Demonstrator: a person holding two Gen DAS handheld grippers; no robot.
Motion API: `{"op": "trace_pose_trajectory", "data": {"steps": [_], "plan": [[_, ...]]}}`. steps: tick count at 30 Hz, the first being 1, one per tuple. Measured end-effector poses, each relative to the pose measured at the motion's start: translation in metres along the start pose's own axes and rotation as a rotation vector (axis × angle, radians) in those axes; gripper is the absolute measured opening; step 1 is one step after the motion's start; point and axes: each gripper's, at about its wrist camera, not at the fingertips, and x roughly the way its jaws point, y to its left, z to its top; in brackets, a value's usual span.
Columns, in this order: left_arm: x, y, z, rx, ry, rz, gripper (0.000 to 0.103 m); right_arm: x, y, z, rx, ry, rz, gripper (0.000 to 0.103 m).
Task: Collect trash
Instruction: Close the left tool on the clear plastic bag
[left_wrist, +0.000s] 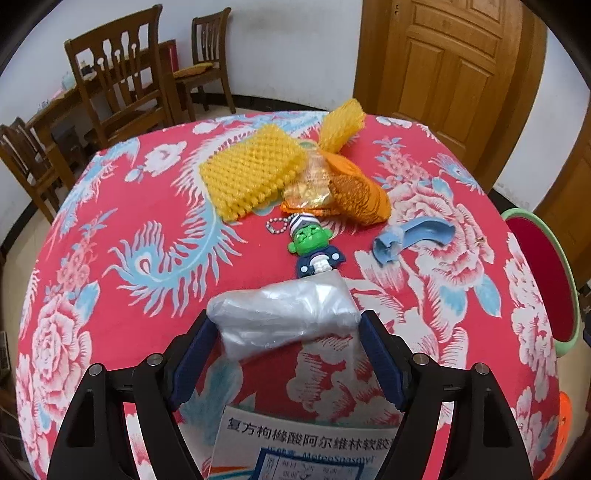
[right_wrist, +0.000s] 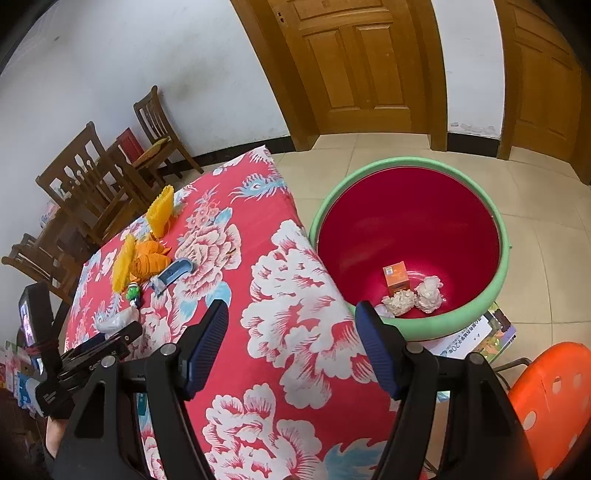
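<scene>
My left gripper (left_wrist: 286, 321) is open, its fingers on either side of a crumpled clear plastic bag (left_wrist: 280, 314) on the red floral tablecloth (left_wrist: 129, 206); the bag's lower part holds a printed paper box (left_wrist: 310, 446). Beyond lie yellow foam nets (left_wrist: 251, 170), an orange net with a wrapper (left_wrist: 347, 188), a green-faced keychain toy (left_wrist: 312, 243) and a blue plastic piece (left_wrist: 413, 236). My right gripper (right_wrist: 291, 325) is open and empty over the table's right edge, next to the red basin with a green rim (right_wrist: 406, 243), which holds an orange box (right_wrist: 396, 277) and two paper wads (right_wrist: 413, 297).
Wooden chairs (left_wrist: 122, 77) and a table stand behind the left side. Wooden doors (left_wrist: 450, 59) are at the back. An orange plastic stool (right_wrist: 550, 398) and a printed booklet (right_wrist: 480, 339) are on the tiled floor by the basin. The left gripper shows in the right wrist view (right_wrist: 107, 339).
</scene>
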Motion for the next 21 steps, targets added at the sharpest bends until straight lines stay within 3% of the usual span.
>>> {"op": "trace_pose_trajectory", "data": {"steps": [21], "plan": [[-0.016,0.031,0.002,-0.100,-0.084,-0.078,0.073,0.026,0.042,0.001,-0.093,0.048,0.023,0.072]]}}
